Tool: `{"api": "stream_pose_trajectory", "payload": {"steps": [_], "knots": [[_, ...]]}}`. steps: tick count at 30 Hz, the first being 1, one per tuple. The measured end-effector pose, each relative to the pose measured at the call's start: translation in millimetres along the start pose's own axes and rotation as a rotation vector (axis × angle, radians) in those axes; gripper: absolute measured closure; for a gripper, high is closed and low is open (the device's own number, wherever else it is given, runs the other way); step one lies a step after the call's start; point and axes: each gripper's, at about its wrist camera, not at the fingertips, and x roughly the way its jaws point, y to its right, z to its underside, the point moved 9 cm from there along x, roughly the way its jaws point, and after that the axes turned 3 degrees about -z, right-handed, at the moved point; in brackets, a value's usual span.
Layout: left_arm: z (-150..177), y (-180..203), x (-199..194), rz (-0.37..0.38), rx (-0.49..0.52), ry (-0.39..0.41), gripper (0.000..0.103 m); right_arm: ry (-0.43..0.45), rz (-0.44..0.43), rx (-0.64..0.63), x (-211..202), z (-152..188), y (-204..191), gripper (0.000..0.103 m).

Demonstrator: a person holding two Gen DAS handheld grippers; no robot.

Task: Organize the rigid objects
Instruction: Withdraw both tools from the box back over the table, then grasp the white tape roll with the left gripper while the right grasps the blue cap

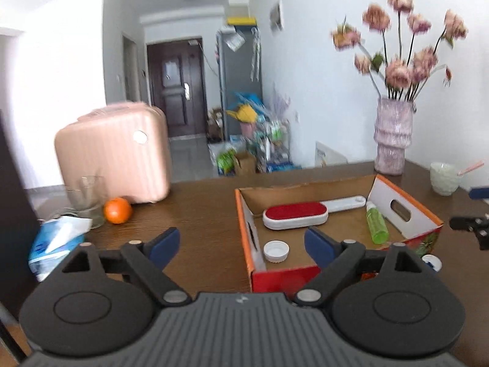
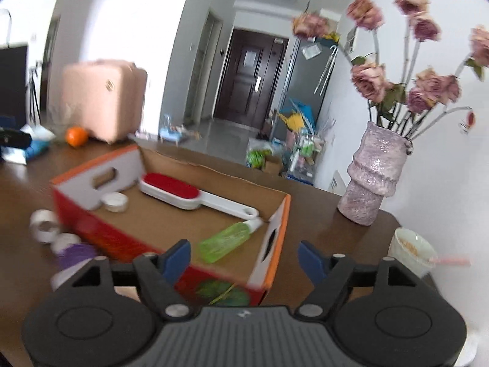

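Left claw [image 1: 241, 241] gapes empty over the bench [image 1: 201, 208]; right claw [image 2: 244, 258] likewise. At one o'clock of the left, the box [image 1: 244, 223] holds brush [image 1: 295, 218], bottle [image 1: 377, 226], cap [image 1: 276, 251].

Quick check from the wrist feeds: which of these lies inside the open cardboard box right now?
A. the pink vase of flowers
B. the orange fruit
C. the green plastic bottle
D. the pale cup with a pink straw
C: the green plastic bottle lies on its side on the floor of the open cardboard box, near the red-and-white lint brush.
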Motion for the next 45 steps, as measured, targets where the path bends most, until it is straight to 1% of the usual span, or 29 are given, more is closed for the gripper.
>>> {"api": "stream_pose_trajectory", "payload": {"steps": [1, 2, 4, 6, 8, 10, 12, 13, 15, 18, 20, 22, 24, 26, 29, 31, 33, 35, 37, 40, 45], "knots": [[2, -1, -15, 0.012, -0.009, 0.035, 0.003, 0.031, -0.007, 0.029, -16, 6, -5, 0.019], [5, -1, -31, 0.031, -0.018, 0.074, 0.0, 0.054, -0.009, 0.057, -29, 12, -10, 0.018], [15, 3, -59, 0.058, -0.01, 0.133, 0.0, 0.092, -0.016, 0.09, -51, 24, -19, 0.016], [31, 10, -79, 0.039, 0.009, 0.16, 0.0, 0.11, -0.024, 0.099, -71, 40, -33, 0.014], [50, 16, -91, 0.028, 0.005, 0.151, 0.0, 0.117, -0.023, 0.096, -86, 59, -46, 0.013], [70, 23, -100, 0.046, 0.02, 0.131, 0.0, 0.099, -0.012, 0.089, -93, 75, -54, 0.013], [84, 26, -107, 0.044, 0.07, 0.125, 0.0, 0.079, 0.008, 0.103, -98, 89, -57, 0.013], [89, 28, -110, 0.029, 0.113, 0.126, 0.0, 0.071, 0.009, 0.118, -99, 93, -57, 0.013], [93, 27, -116, -0.001, 0.153, 0.14, 0.0, 0.052, 0.013, 0.151, -102, 100, -57, 0.013], [97, 21, -123, -0.01, 0.119, 0.139, 0.0, 0.022, 0.047, 0.162, -106, 106, -58, 0.013], [102, 15, -121, -0.018, 0.072, 0.097, 0.0, 0.036, 0.068, 0.147, -113, 105, -61, 0.013], [105, 12, -115, -0.037, 0.053, 0.052, 0.0, 0.063, 0.06, 0.155, -119, 105, -61, 0.012], [107, 9, -114, -0.054, 0.028, 0.039, 0.0, 0.071, 0.038, 0.178, -123, 107, -60, 0.011], [112, 8, -111, -0.057, 0.002, 0.02, 0.0, 0.067, 0.034, 0.183, -122, 109, -58, 0.011], [118, 9, -103, -0.073, 0.012, -0.017, 0.0, 0.064, 0.056, 0.189, -118, 111, -54, 0.011], [119, 9, -96, -0.086, 0.022, -0.034, 0.0, 0.053, 0.037, 0.213, -113, 113, -54, 0.011], [118, 8, -89, -0.075, 0.013, -0.043, 0.0, 0.032, 0.025, 0.221, -106, 115, -56, 0.011], [116, 8, -78, -0.066, 0.009, -0.059, 0.0, 0.018, 0.023, 0.203, -98, 114, -60, 0.011], [114, 8, -66, -0.068, 0.012, -0.078, 0.0, 0.017, 0.026, 0.198, -92, 113, -61, 0.011], [113, 16, -45, -0.04, 0.022, -0.106, 0.0, 0.013, 0.009, 0.228, -83, 113, -60, 0.011], [113, 31, -20, -0.014, 0.06, -0.111, 0.0, -0.015, 0.034, 0.23, -69, 114, -47, 0.011]]}}
